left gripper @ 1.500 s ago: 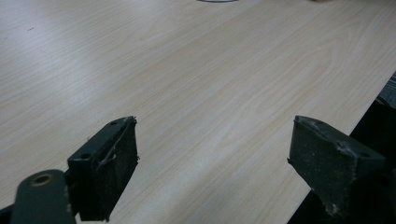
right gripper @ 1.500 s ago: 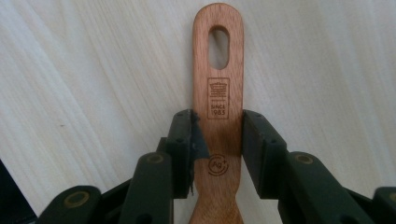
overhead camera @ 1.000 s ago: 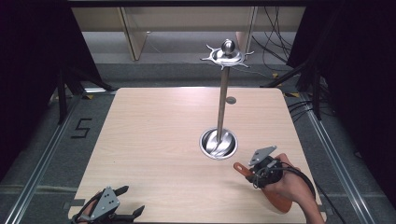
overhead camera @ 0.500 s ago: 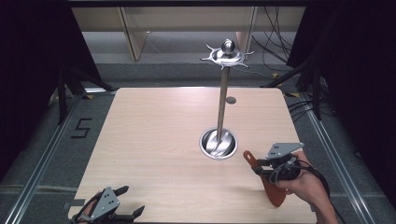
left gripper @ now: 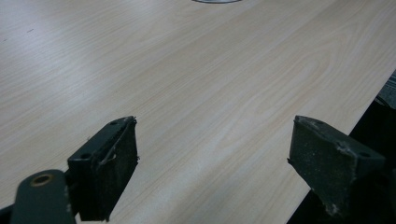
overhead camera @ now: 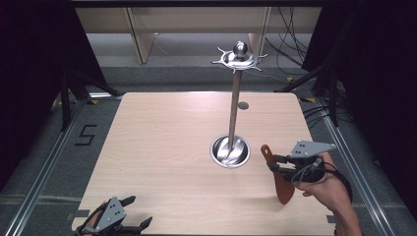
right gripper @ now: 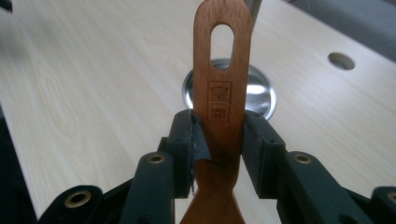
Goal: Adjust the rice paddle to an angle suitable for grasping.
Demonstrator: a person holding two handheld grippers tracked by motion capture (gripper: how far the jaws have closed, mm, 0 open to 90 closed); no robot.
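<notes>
A reddish-brown wooden spatula (overhead camera: 279, 179) is held off the table at the right, handle end up with a slotted hole (right gripper: 222, 41). My right gripper (overhead camera: 276, 163) is shut on its handle, both pads pressed against the wood (right gripper: 219, 140). A metal stand with a round base (overhead camera: 229, 151), a thin pole (overhead camera: 234, 109) and a hooked top ring (overhead camera: 238, 58) rises from the table's middle, just left of the spatula. My left gripper (overhead camera: 136, 212) rests at the near left edge, jaws wide apart over bare wood (left gripper: 212, 154).
The light wooden table (overhead camera: 162, 142) has a small round hole (overhead camera: 243, 105) behind the stand. Dark curtains hang at both sides, and cables (overhead camera: 285, 54) lie on the floor beyond the far edge. A metal rail (overhead camera: 44, 167) runs along the left.
My right gripper has carried the spatula to the right and turned it upright, handle now pointing up. The left gripper has stayed in place.
</notes>
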